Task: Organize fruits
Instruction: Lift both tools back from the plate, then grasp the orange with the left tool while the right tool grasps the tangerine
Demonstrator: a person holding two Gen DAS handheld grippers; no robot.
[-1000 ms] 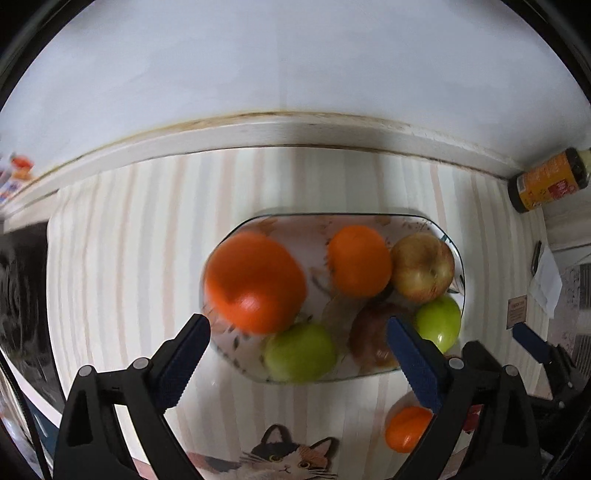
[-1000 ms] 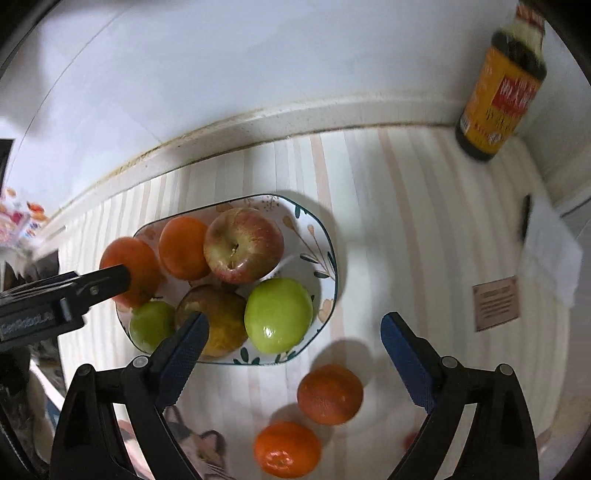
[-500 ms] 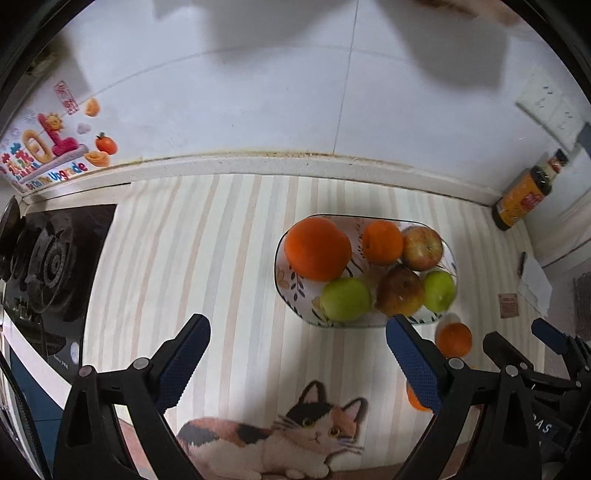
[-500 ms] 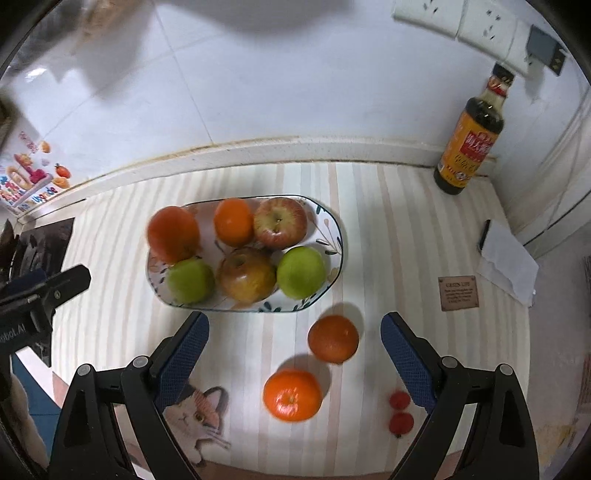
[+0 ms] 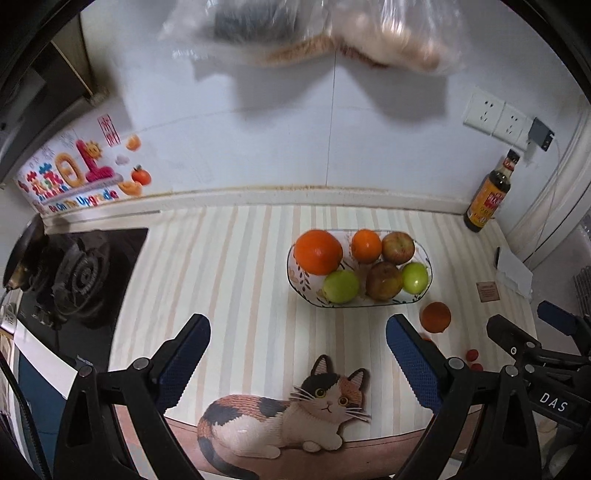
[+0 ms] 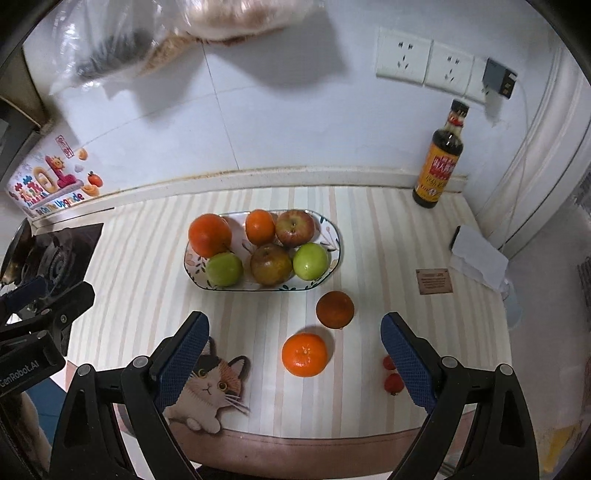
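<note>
A patterned oval plate (image 6: 334,258) (image 5: 293,269) on the striped counter holds a big orange (image 6: 209,235), a small orange (image 6: 260,226), a red apple (image 6: 294,228), two green apples (image 6: 224,269) (image 6: 310,260) and a brown pear (image 6: 270,264). In front of the plate lie a dark orange (image 6: 335,309) (image 5: 436,316), a bright orange (image 6: 304,354) and two small red fruits (image 6: 392,382). My left gripper (image 5: 297,360) is open and empty, above the counter's front edge. My right gripper (image 6: 293,356) is open and empty, high above the bright orange.
A gas stove (image 5: 74,280) lies at the left. A sauce bottle (image 6: 439,166) stands at the back right, with a folded paper (image 6: 480,258) and a small card (image 6: 436,281) near it. A cat picture (image 5: 288,413) marks the counter front. Plastic bags (image 5: 314,33) hang above.
Both grippers have pulled up and back from the plate, so the whole counter shows. The fruit has not moved.
</note>
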